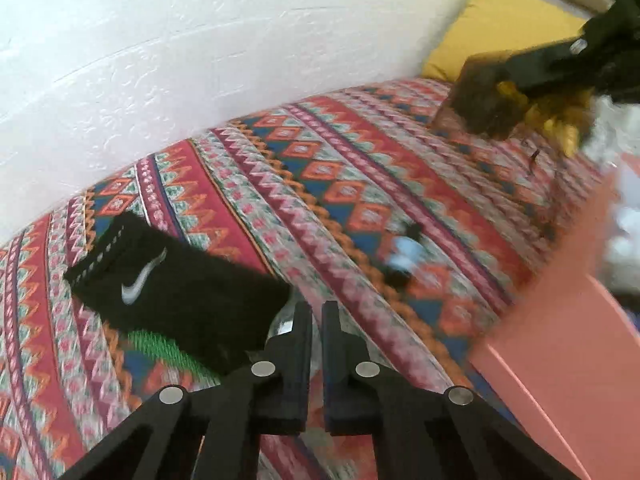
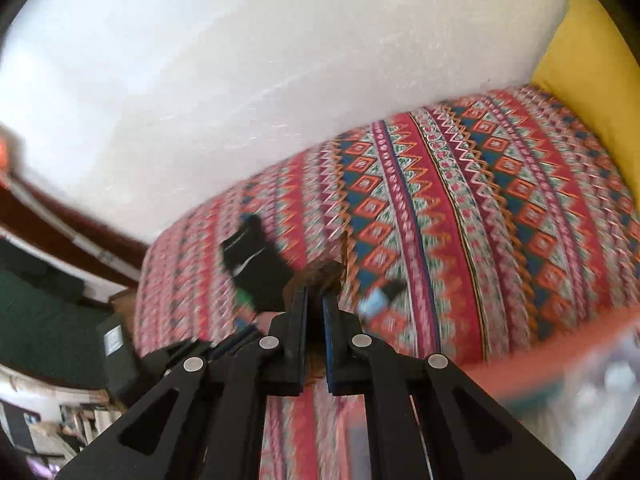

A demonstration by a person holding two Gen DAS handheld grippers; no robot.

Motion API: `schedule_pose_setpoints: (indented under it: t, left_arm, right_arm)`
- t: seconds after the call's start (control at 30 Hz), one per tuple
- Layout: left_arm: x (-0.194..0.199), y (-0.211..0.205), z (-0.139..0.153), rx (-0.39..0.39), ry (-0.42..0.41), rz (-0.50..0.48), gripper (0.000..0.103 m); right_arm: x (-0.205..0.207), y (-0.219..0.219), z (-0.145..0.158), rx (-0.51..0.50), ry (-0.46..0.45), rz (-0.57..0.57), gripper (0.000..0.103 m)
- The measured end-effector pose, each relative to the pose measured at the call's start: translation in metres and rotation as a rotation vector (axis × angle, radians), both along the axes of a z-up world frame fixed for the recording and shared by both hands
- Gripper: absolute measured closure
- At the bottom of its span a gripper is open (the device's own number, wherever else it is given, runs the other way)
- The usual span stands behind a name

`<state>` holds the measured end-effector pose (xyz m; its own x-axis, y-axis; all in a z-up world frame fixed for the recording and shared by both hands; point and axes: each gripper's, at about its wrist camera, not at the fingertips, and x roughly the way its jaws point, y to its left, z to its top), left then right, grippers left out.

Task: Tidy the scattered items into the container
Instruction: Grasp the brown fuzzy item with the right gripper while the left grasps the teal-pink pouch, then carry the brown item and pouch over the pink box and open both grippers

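Left gripper (image 1: 317, 312), right gripper (image 2: 314, 300): jaws nearly closed.

Bright, even daylight; heavy motion blur in both fisheye views.

The white wall (image 1: 200, 60) was nearly washed out, shadows were soft, the patterned bedspread (image 2: 460, 208) smeared toward the bowed edges, and a dark vignette ringed the right wrist view's corners.

You are looking at one black sock (image 1: 176, 288) lying on one bed cover (image 1: 360, 168) with zigzag stripes. One small blue and black thing (image 1: 402, 258) is sitting near it, too blurry to name. One yellow pillow (image 1: 496, 28) is resting by the wall. One pink box (image 1: 568, 344) is waiting at the edge. You are holding two grippers, left gripper (image 1: 317, 312) and right gripper (image 2: 315, 300).
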<state>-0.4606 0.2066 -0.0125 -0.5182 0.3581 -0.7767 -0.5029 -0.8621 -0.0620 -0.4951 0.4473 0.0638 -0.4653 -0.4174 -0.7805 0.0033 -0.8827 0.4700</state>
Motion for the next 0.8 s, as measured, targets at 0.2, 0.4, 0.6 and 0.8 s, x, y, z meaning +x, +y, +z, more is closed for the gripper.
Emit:
schedule_pose_setpoints:
  t: [0.2,0.4,0.6,0.8]
  left_arm:
    - [0.069,-0.02,0.049,0.04,0.054,-0.041,0.103]
    - [0.083,-0.035,0.047,-0.024,0.059,0.03,0.058]
    - [0.024,-0.067,-0.024,-0.066,-0.064,0.208,0.033]
    - [-0.013,-0.064,-0.097,-0.16,-0.173,0.275,0.03]
  right_arm:
    - [0.103,-0.018,0.068,0.06,0.108,0.08,0.097]
    - [0.174,-0.016,0.09,0.088,0.167,0.109,0.096]
    - [0.188,0.004,0.062,0.08,0.149,0.109,0.096]
    - [0.166,0.045,0.012,0.037,0.093,0.068,0.096]
